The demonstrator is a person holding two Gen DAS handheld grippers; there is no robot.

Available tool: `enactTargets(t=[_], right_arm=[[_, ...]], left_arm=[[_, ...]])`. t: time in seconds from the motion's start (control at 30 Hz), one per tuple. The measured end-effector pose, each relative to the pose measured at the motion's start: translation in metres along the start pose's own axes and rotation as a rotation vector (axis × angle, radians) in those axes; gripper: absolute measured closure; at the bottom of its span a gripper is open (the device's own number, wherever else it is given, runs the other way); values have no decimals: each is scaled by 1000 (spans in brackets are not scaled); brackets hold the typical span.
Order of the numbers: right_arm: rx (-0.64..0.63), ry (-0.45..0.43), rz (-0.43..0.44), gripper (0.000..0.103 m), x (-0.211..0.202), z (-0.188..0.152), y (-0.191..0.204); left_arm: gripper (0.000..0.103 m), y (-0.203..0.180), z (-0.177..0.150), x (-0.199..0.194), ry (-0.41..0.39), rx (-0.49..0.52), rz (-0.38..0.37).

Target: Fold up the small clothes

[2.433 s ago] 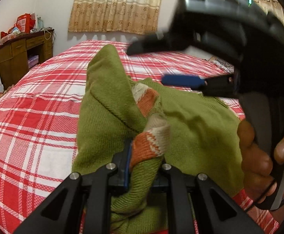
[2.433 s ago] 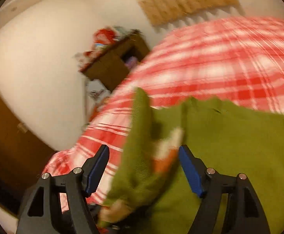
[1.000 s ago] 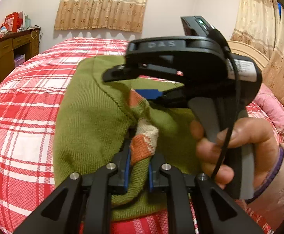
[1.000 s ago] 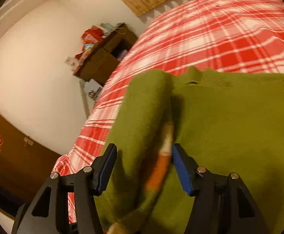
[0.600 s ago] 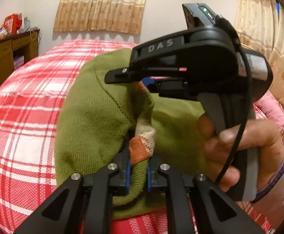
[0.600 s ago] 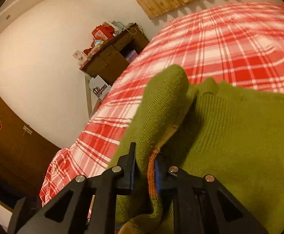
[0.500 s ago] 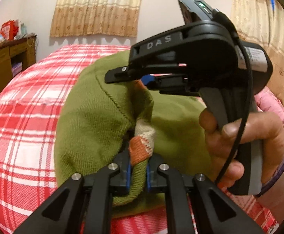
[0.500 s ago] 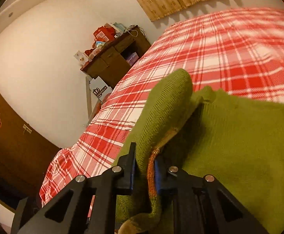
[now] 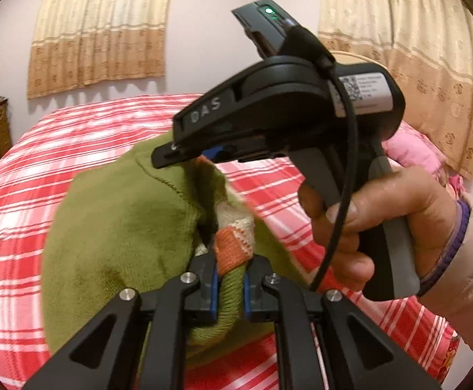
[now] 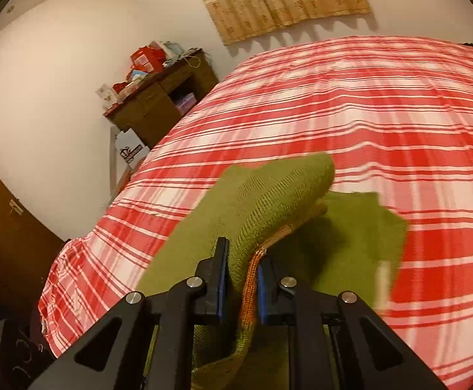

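Note:
A small green knit sweater (image 9: pixel 122 227) with orange and cream stripes hangs lifted above the red plaid bed (image 9: pixel 15 175). My left gripper (image 9: pixel 230 279) is shut on a bunched striped fold of it. My right gripper (image 10: pixel 241 274) is shut on another edge of the sweater (image 10: pixel 269 195), green and orange knit between its blue pads. In the left wrist view the right gripper (image 9: pixel 184 159) shows side-on just above, held by a hand (image 9: pixel 382 224), its tips pinching the sweater's top. The rest of the sweater droops below both grippers.
The red plaid bed (image 10: pixel 382 104) fills both views. A wooden desk (image 10: pixel 158 97) with boxes stands at the left wall by the bed's edge. Curtains (image 9: pixel 100 29) hang behind the bed. A pink pillow (image 9: pixel 412 149) lies at the right.
My right gripper closed on the sweater's edge; it was open around it a second ago. Both grippers have since lifted the sweater higher off the bed.

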State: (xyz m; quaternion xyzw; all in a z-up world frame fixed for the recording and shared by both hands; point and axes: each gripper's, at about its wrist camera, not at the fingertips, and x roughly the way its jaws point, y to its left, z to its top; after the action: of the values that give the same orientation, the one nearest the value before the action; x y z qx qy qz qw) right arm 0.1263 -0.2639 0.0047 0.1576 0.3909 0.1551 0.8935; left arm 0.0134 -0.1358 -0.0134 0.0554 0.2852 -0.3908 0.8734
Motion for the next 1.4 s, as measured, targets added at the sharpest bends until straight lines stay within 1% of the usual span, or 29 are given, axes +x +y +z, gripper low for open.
enactTargets(t=[0.1,0.17,0.23,0.37,0.47,0.53,0.57,0.6,0.63,0.67,0.7,0.73,0.77,0.8,0.83,0.87,0.9,0.97,1.0,1.03,1.1,1.17,1.2,1.23,1.27,1.3,1.33,1.37,1.4], right_arm=[[18,-2,-16,88,-9,-1,-20],[26,15,-28,88,-9,-3,-32],[29,42,-42,88,-4,-5,-41],[36,87,-87,88,11,-14,-61],[70,92,-93,88,21,-26,-76],[86,68,-76,88,20,-30,-79],[103,59,-74,88,18,-31,-81],[115,53,-77,87,17,-32,-81],[125,46,-73,84,16,-33,-81],[140,37,-61,82,12,-35,-82],[165,32,-51,80,7,-37,-83],[198,19,-34,79,-2,-40,-86],[219,5,-18,79,-9,-41,-87],[248,-29,8,79,-23,-46,-90],[277,-75,29,79,-41,-52,-92],[294,-102,38,78,-52,-57,-93],[312,-128,43,76,-67,-64,-91],[308,-152,47,65,-90,-81,-78],[293,-158,47,51,-97,-86,-70],[272,-164,39,42,-104,-93,-59],[226,-178,29,41,-111,-104,-40],[141,-169,27,41,-111,-112,-15],[103,-157,-4,41,-107,-113,-6],[46,-136,-59,41,-101,-113,4],[-25,-97,-115,41,-90,-111,14],[-58,-76,-139,41,-84,-112,17],[-89,-51,-158,45,-76,-114,19],[-113,-15,-168,49,-64,-113,20],[-121,12,-174,58,-56,-115,17]], left_arm=[[92,-10,5,11,7,19,-25],[92,-10,7,19,26,8,-38],[92,-5,4,22,45,-4,-43],[92,-1,-7,38,106,-24,-48],[92,-3,-15,40,137,0,-30],[92,-12,-15,39,142,3,-27],[90,-10,-14,34,147,-1,-32],[87,-9,-11,32,154,-10,-38],[84,-5,-10,29,162,-23,-53],[79,0,-12,18,170,-38,-86],[72,4,-13,10,171,-42,-103],[68,9,-16,-1,167,-35,-102],[62,11,-20,-13,156,-21,-94],[57,15,-24,-20,151,-14,-85],[55,22,-29,-33,148,-10,-64],[53,32,-32,-40,144,-20,-53],[53,40,-34,-45,140,-33,-47],[53,59,-37,-58,122,-83,-22],[53,70,-36,-64,107,-114,0],[53,75,-34,-65,97,-129,15],[51,91,-29,-67,76,-169,65],[50,97,-28,-63,82,-189,119],[50,101,-29,-60,90,-199,150],[50,104,-29,-56,99,-206,173],[50,107,-29,-50,113,-207,193],[50,108,-30,-46,127,-203,209],[49,109,-31,-38,143,-195,227],[47,109,-32,-33,156,-187,245],[45,104,-35,-30,163,-181,258]])
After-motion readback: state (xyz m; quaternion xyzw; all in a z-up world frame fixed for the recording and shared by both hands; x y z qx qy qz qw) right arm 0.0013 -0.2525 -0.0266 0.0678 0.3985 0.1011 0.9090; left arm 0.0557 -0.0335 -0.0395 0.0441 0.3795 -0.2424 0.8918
